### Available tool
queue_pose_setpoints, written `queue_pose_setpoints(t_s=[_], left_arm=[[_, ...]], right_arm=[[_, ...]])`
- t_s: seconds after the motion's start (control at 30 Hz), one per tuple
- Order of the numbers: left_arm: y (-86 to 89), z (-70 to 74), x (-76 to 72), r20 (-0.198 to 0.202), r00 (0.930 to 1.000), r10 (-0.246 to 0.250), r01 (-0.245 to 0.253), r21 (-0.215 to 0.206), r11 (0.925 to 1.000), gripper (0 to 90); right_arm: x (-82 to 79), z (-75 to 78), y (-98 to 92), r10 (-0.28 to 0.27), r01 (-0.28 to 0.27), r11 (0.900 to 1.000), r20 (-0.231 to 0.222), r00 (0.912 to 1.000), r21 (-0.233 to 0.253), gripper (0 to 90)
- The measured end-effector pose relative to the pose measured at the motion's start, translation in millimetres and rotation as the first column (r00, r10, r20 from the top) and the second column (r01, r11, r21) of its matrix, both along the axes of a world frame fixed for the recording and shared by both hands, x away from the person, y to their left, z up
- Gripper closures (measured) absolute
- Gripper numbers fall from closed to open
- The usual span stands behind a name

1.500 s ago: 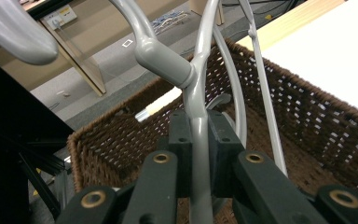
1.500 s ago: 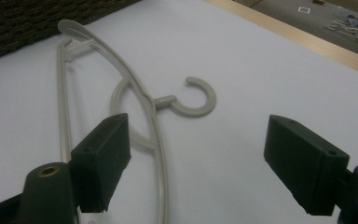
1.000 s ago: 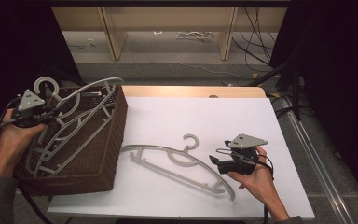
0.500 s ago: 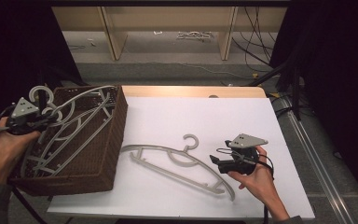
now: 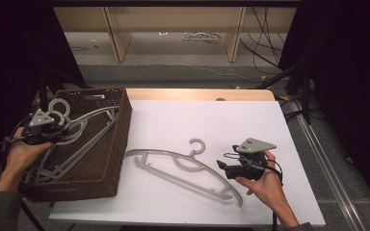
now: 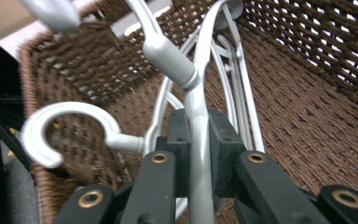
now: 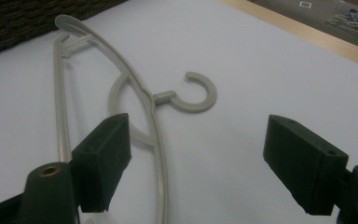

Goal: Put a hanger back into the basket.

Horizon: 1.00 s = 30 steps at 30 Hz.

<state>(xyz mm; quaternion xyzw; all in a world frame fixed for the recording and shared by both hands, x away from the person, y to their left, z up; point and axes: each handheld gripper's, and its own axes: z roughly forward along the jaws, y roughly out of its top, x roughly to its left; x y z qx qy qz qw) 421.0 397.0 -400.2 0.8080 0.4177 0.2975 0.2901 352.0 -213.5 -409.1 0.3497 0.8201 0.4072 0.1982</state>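
Note:
A brown wicker basket point(image 5: 111, 159) stands at the table's left with several grey plastic hangers in it. My left gripper point(image 5: 61, 131) is over the basket's left rim, shut on the arm of one grey hanger point(image 6: 200, 93) just below its hook neck; the jaws point(image 6: 198, 135) pinch the bar from both sides. Another grey hanger point(image 5: 191, 155) lies flat on the white tabletop, hook pointing away. My right gripper point(image 5: 224, 167) hovers open just right of it. In the right gripper view point(image 7: 198, 154) the hanger's point(image 7: 163, 97) arm runs past the left jaw, untouched.
The basket's woven wall point(image 6: 307, 116) surrounds the held hanger closely. A second hook point(image 6: 65, 126) curls left of the jaws. White tabletop point(image 5: 212, 120) stretches behind and right of the loose hanger. Shelving and cables stand on the floor beyond the table's far edge.
The left gripper has lowered its hanger, which stuck up over the basket's right rim, down into the basket. The right gripper and the loose hanger have not moved.

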Motion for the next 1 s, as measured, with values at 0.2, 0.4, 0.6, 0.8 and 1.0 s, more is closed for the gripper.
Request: queue_pose_setpoints(t_s=[0.2,0.4,0.6,0.8,1.0], left_arm=[[-2.5,-12.9,4.1,-0.042,0.9969,0.067,-0.067,0.005,0.9977,80.3],[-1.5,-20.1,8.4,-0.070,0.9925,0.100,-0.096,0.054,0.9939,80.1],[4.7,-29.9,8.4,-0.086,0.9855,0.146,-0.144,0.033,0.9890,78.4],[7.6,-26.9,4.3,-0.074,0.9837,0.164,-0.162,0.028,0.9864,67.9],[4.2,-18.2,-3.7,-0.020,0.9735,0.228,-0.228,-0.021,0.9734,47.0]], right_arm=[[0.2,-0.5,-0.2,0.004,-0.004,1.000,0.002,1.0000,-0.003,24.1],[-0.3,-0.9,0.6,0.002,-0.002,1.000,-0.001,1.0000,-0.003,24.1],[0.2,-1.6,0.3,0.004,-0.004,1.000,0.004,1.0000,-0.008,24.1],[0.3,-2.8,1.4,0.008,-0.008,1.000,-0.005,1.0000,-0.011,24.1],[-0.4,-3.1,1.8,0.003,-0.003,1.000,-0.008,1.0000,-0.008,24.1]])
